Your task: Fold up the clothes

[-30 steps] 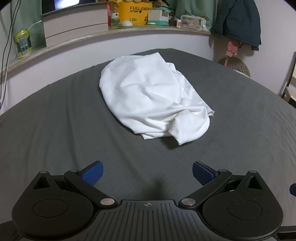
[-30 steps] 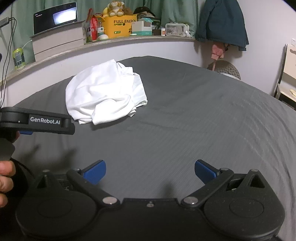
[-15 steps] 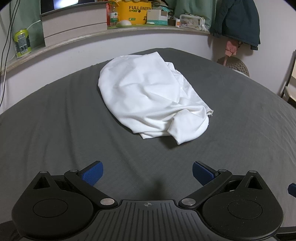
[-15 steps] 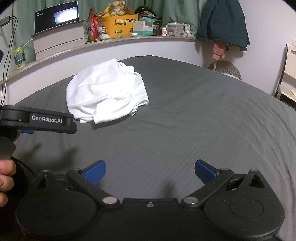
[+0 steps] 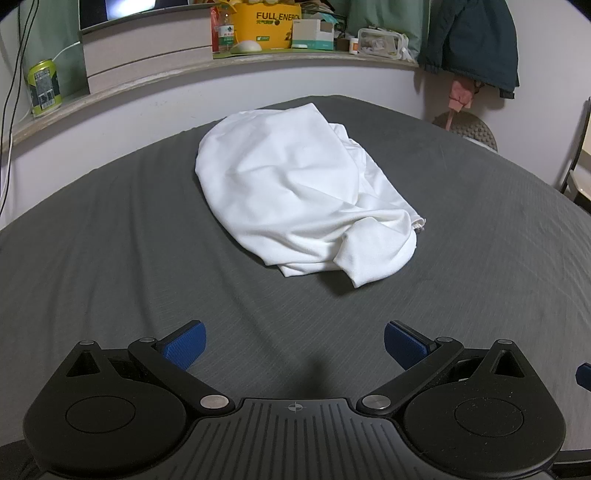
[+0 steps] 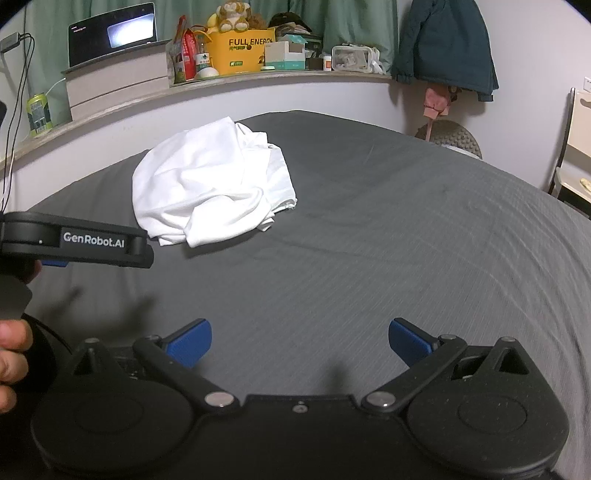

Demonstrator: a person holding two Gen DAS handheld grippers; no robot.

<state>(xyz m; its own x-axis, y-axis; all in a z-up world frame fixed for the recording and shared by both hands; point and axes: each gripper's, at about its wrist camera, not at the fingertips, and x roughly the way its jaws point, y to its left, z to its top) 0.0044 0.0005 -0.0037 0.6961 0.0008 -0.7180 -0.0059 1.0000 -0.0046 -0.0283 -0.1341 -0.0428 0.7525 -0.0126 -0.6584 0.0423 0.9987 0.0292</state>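
A white garment lies crumpled in a loose heap on the dark grey bed sheet; in the right wrist view the same white garment sits at the upper left. My left gripper hovers open above bare sheet, a short way in front of the heap's near edge. My right gripper is open too, over bare sheet, to the right of and further back from the garment. The left gripper's black body shows side-on at the left of the right wrist view, held by a hand.
A curved shelf behind the bed carries a yellow box, a green can, a laptop on a stack, and small boxes. A dark jacket hangs at the right. A chair stands beyond the bed's right edge.
Both grippers have crept slightly towards the garment; the heap sits a touch lower in the right wrist view. The garment has not been touched and both grippers stay open.
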